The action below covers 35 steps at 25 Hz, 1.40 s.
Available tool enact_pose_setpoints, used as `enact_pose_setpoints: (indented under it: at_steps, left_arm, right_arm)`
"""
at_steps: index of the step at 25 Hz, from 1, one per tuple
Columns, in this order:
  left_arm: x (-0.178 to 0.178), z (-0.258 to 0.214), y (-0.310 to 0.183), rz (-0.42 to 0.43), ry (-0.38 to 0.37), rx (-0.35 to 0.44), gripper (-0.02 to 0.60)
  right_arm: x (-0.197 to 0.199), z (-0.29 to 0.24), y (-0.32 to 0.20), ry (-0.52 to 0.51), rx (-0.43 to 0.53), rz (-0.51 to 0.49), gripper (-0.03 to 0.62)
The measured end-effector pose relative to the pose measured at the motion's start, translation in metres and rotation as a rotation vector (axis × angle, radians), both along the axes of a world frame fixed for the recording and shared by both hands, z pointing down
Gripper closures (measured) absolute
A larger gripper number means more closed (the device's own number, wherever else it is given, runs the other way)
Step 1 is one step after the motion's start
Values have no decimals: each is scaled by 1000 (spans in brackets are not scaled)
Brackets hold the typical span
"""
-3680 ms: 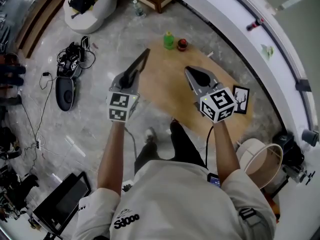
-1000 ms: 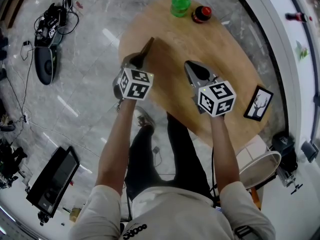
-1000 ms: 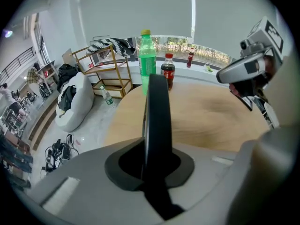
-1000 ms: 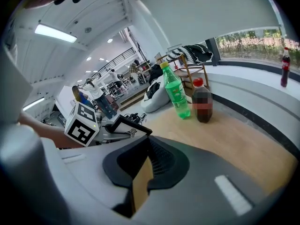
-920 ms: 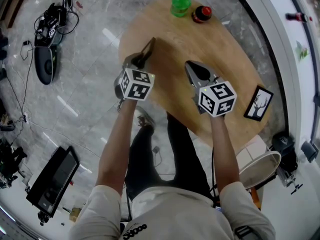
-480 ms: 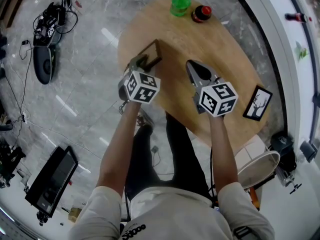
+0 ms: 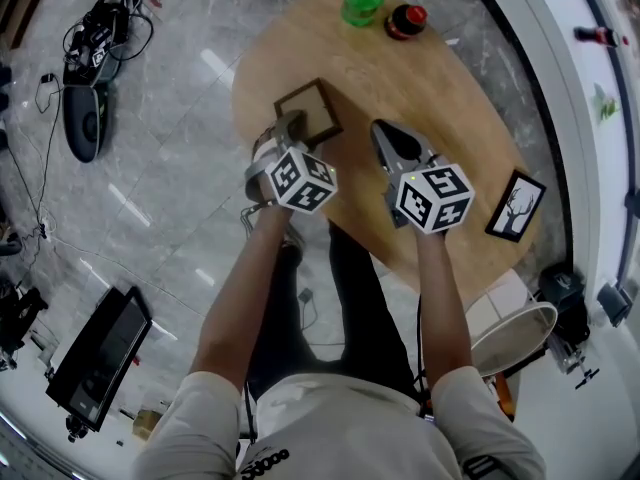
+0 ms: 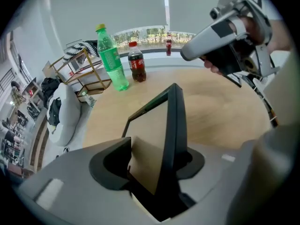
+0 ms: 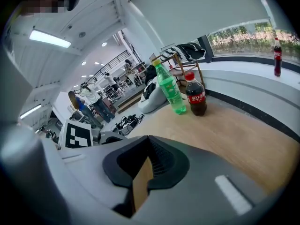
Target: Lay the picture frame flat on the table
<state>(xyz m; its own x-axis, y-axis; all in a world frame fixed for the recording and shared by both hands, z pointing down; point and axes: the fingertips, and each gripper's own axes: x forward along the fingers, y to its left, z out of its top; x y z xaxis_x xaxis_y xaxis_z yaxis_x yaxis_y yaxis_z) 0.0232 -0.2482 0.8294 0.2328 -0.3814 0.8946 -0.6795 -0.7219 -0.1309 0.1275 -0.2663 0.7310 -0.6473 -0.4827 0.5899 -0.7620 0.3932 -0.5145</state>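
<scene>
Dark-brown rectangular wooden picture frame (image 7: 310,111) clamped in my left hand-held gripper (image 7: 288,128).
The picture frame tilts over the left edge of the oval light-wood counter (image 7: 420,78); my jaws hide its lower edge, so I cannot tell whether it touches the counter. My right hand-held gripper (image 7: 392,140) hovers beside it, jaws together, empty.

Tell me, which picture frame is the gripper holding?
The dark frame with the plain brown panel, in the left gripper. The tree frame sits alone near the table edge.
</scene>
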Motion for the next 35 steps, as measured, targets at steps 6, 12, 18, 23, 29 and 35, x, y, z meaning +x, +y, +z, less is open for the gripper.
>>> enact_pose_setpoints:
  at_steps: [6, 12, 18, 23, 29, 35]
  left_arm:
    - [5, 11, 7, 59, -63, 38, 327]
    - [13, 23, 17, 95, -87, 30, 268]
    - [14, 34, 21, 112, -112, 28, 225]
    - [12, 46, 28, 117, -130, 10, 199]
    - [13, 45, 27, 104, -105, -4, 195]
    - [12, 46, 25, 75, -80, -16, 184]
  right_arm:
    - [5, 11, 10, 13, -24, 2, 591]
    - [12, 19, 17, 31, -47, 10, 591]
    - [19, 20, 15, 54, -40, 30, 591]
    - [24, 21, 16, 75, -26, 43, 591]
    - [34, 22, 18, 89, -34, 53, 591]
    - [38, 26, 25, 98, -49, 56, 591]
